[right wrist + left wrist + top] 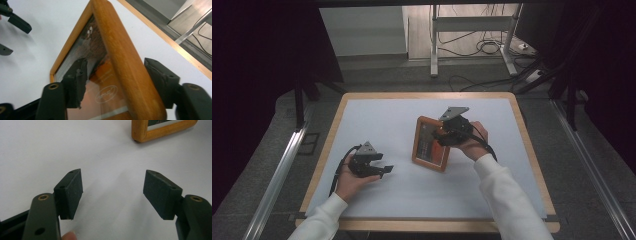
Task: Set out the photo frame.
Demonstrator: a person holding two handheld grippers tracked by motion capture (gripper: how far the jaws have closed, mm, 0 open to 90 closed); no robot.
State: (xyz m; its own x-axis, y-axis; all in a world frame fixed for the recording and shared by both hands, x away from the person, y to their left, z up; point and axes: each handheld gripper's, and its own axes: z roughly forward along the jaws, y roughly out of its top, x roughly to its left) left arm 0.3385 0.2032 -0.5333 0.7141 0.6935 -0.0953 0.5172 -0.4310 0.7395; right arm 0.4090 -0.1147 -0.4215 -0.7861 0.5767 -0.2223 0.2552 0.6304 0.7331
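A wooden picture frame [430, 145] with an orange-toned picture under glass sits near the middle of the white table top [377, 115]. My right gripper [440, 137] straddles its right rail. In the right gripper view the wooden rail [120, 57] runs up between the two pads of the right gripper [115, 75]. The left pad lies over the glass, the right pad stands a sliver off the wood, and the jaws are open. My left gripper [386, 171] rests low at the table's left, open and holding nothing [113, 187]. A corner of the frame [160, 131] lies beyond it.
The table has a light wooden rim [427, 95]. Past its far edge are a metal stand [434, 45], floor cables [487, 47] and dark curtains. The left gripper [15, 37] appears at the top left of the right gripper view, well apart from the frame.
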